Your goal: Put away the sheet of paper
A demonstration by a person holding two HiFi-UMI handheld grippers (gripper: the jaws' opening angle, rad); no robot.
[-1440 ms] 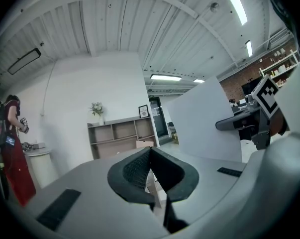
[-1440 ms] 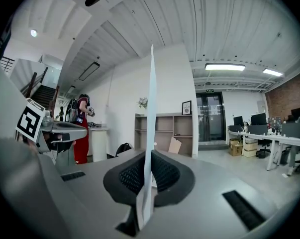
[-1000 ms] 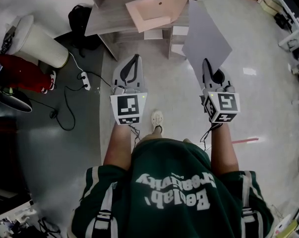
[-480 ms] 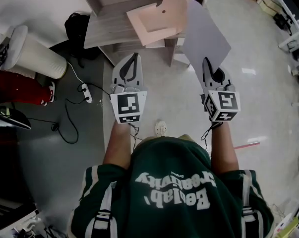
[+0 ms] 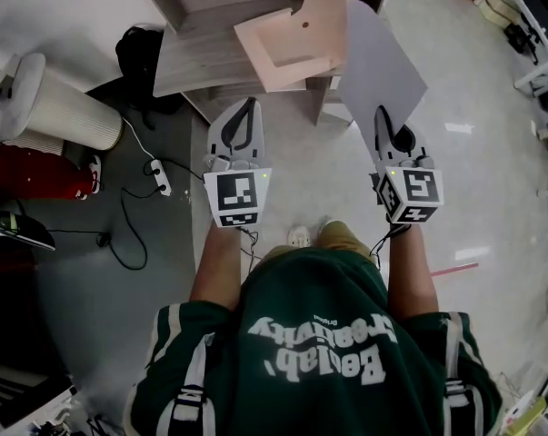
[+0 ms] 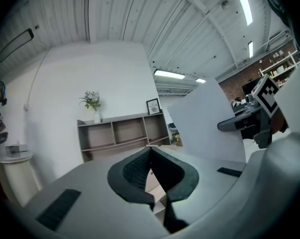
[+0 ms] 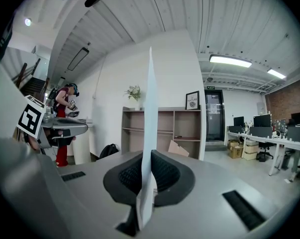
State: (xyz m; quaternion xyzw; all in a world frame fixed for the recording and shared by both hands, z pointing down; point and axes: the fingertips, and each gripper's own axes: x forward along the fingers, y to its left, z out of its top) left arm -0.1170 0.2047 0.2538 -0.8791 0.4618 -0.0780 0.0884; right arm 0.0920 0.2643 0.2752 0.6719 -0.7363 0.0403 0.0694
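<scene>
Where the head view looks down, the right gripper [image 5: 381,114] pinches the near edge of the sheet of paper [image 5: 383,62], which stands up ahead of it toward the shelf unit [image 5: 201,39], with the left gripper [image 5: 249,107] level beside it. The left gripper view shows its jaws pressed together, empty, the sheet off to their right. The right gripper view shows its jaws clamped on the sheet, seen edge-on and rising straight above them.

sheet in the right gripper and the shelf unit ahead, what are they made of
Sheet: apparently thin paper or light card, matte pale grey; edge-on it is a thin, nearly straight line. Shelf unit: probably laminated board, matte grey-brown with streaky wood grain.
</scene>
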